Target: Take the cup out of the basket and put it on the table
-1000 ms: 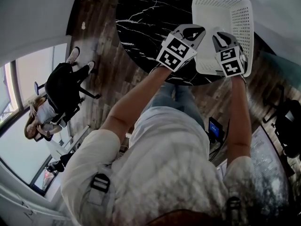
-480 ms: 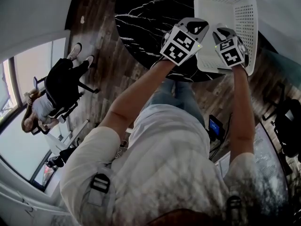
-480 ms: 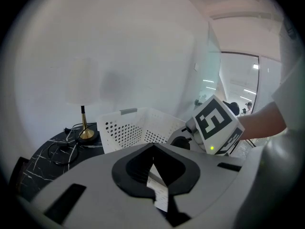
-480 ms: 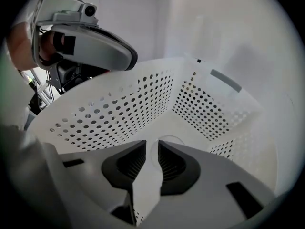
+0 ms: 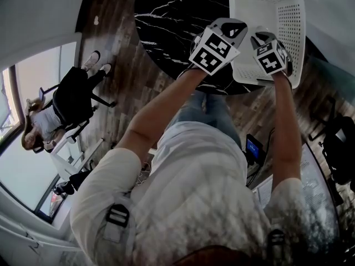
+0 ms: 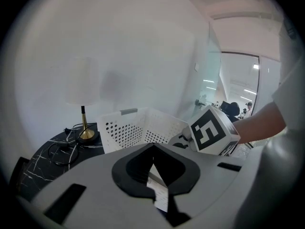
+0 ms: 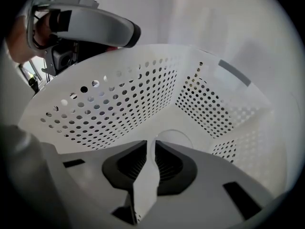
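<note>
A white perforated basket [image 5: 288, 15] stands on the black marble table [image 5: 166, 15] at its right edge. My right gripper [image 5: 262, 37] hangs over the basket's near part; in the right gripper view it [image 7: 151, 144] points down at the basket floor, jaws apart by a narrow slit. Just past its tips lies a pale round cup [image 7: 174, 136], faint against the floor and hidden in the head view. My left gripper [image 5: 232, 29] hovers beside the basket's left wall [image 6: 138, 128], and its jaw tips [image 6: 152, 149] meet with nothing held.
A lamp with a gold base [image 6: 86, 133] and black cables [image 6: 62, 149] sit on the table behind the basket. A person sits on a chair [image 5: 66, 107] on the wooden floor, far left. A white wall rises behind the table.
Both grippers have moved forward toward the basket. The right one now reaches further over the basket's inside.
</note>
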`<action>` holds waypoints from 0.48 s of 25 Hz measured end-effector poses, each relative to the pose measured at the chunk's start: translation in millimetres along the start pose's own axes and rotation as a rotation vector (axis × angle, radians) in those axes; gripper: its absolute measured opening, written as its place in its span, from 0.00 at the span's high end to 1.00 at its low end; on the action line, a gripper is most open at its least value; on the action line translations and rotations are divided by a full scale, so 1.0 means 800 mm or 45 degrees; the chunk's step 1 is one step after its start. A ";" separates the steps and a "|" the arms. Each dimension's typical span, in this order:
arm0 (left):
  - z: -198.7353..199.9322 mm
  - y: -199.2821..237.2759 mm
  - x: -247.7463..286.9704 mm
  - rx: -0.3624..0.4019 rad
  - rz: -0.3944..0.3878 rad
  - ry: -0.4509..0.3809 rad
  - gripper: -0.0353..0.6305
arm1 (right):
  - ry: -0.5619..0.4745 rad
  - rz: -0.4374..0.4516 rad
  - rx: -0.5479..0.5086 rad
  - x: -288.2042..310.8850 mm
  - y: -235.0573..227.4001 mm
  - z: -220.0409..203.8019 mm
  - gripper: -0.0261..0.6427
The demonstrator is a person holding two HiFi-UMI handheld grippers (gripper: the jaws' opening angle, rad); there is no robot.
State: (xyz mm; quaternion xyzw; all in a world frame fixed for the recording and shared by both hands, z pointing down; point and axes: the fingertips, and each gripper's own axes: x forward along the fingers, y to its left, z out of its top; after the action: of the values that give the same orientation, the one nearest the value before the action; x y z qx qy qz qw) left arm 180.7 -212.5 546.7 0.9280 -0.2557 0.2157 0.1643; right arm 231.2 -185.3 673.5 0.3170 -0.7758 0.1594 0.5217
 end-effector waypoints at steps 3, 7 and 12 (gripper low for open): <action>-0.001 0.000 -0.004 -0.007 0.006 -0.004 0.94 | -0.001 -0.005 0.000 0.000 0.000 0.000 0.91; -0.002 -0.002 -0.006 -0.008 0.001 -0.003 0.94 | 0.003 -0.011 0.004 -0.002 -0.003 0.001 0.92; -0.001 -0.007 -0.011 -0.028 -0.008 -0.010 0.94 | 0.012 -0.030 -0.001 -0.009 -0.006 -0.001 0.92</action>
State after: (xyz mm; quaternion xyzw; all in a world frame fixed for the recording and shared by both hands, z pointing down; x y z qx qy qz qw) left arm 176.7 -204.4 542.1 0.9277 -0.2558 0.2087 0.1742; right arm 236.8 -186.1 667.1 0.3253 -0.7696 0.1544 0.5272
